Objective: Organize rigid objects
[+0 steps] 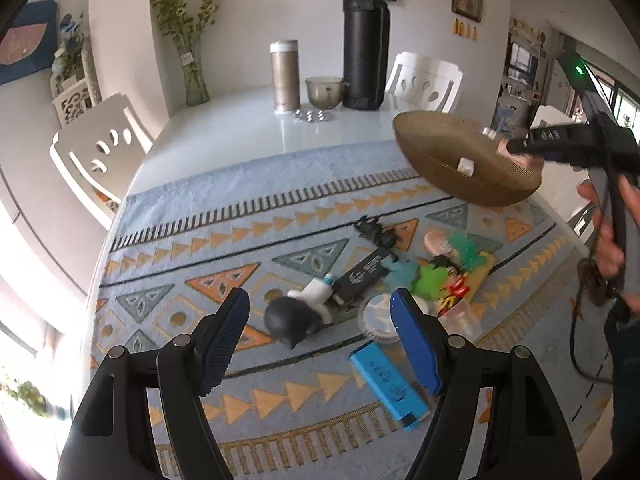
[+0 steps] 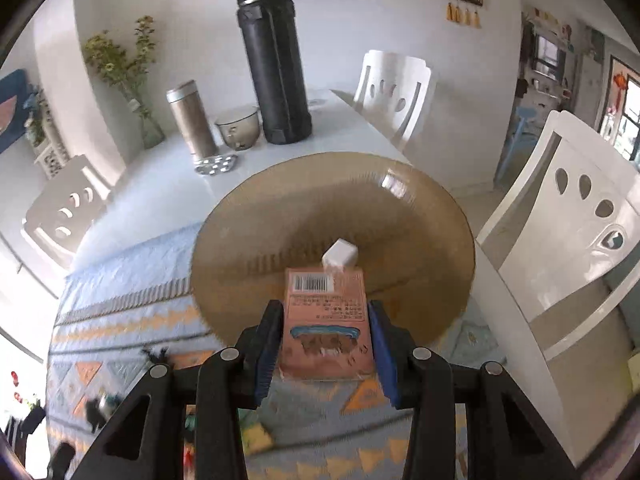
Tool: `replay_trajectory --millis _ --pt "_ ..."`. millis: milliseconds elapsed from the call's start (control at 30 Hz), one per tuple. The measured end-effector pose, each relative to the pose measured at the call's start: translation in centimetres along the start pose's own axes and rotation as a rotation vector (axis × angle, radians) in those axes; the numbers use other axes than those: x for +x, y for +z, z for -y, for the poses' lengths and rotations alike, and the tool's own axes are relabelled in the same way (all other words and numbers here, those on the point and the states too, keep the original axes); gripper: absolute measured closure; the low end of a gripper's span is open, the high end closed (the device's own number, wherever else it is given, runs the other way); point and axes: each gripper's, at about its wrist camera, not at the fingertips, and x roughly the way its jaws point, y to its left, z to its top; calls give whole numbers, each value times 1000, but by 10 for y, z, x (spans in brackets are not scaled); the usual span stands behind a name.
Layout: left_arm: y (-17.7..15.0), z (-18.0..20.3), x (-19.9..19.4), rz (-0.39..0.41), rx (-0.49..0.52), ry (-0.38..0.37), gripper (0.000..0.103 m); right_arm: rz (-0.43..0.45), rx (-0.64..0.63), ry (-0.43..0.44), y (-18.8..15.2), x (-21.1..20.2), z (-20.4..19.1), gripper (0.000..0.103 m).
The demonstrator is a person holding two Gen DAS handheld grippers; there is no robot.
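- The right gripper holds a pink box between its blue pads, one pad against each long side, the barcode end pointing away from the camera.
- The box hangs over the near rim of a brown bowl, which sits at the far right edge of the patterned mat; whether box and rim touch cannot be told.
- A small white cube lies inside the bowl, just beyond the box's far end.
- From the left wrist view, the right gripper reaches in from the right over the bowl, a hand wrapped around its handle.
- The left gripper hovers over the mat with its jaws standing apart and nothing held between them.
- Below it lies a loose heap of small items: a black-headed figure, a black stick, a blue case, a round clear lid and a tangle of green and pink toys.
- The figure sits between the two fingers in this view, the blue case just beside the right finger.
- At the table's far end stand a tall black flask, a gold tumbler, a small glass bowl and a vase of yellow flowers.
- White chairs ring the table.
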Motion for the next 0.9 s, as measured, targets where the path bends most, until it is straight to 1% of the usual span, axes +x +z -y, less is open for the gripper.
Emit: replay_trajectory --millis 33,67,100,133,200,267,333,367,400,467,533,567,633,667,700,767,833,900 --pt "-2 -2 0 -11 -6 1 31 1 -2 -27 4 -3 0 49" --pt "-4 -5 0 -20 -15 -2 31 -3 1 -56 5 -1 2 37" --pt "-7 -7 0 -23 -22 -7 31 1 7 -76 5 -3 4 37" --pt "-10 -8 -1 -27 -30 -14 31 13 8 -63 2 -8 6 37" --pt "-20 -9 -2 -37 -41 -32 31 25 0 -4 -11 -25 8 37" --pt "-31 -3 1 -66 -43 -51 31 22 -13 42 -25 -39 6 36" --pt "-43 7 4 -94 -32 -72 31 10 -30 123 -51 -57 -1 29" --pt "-49 14 6 -103 -23 -71 31 2 -29 145 -60 -60 -3 19" --pt "-54 21 10 -109 -18 -63 31 -16 -26 205 -80 -64 -6 14" --pt "-58 30 19 -129 -22 -57 31 -55 -29 289 -106 -62 -15 14" --pt "-61 40 31 -151 -22 -39 32 -136 -69 354 -130 -48 -36 14" --pt "-61 43 35 -155 -20 -31 32 -162 -90 361 -137 -43 -45 14" --pt "-61 49 40 -158 -15 -25 32 -201 -140 349 -149 -32 -65 22" --pt "-61 50 40 -154 -13 -26 32 -209 -161 353 -152 -30 -73 29" --pt "-61 51 40 -151 -13 -25 32 -219 -185 367 -155 -28 -82 32" --pt "-61 50 41 -152 -12 -13 33 -218 -201 376 -155 -27 -92 33" --pt "-62 47 44 -170 -7 1 36 -219 -224 369 -152 -21 -104 36" --pt "-65 36 42 -176 -23 -7 37 -228 -237 368 -148 -12 -109 43"
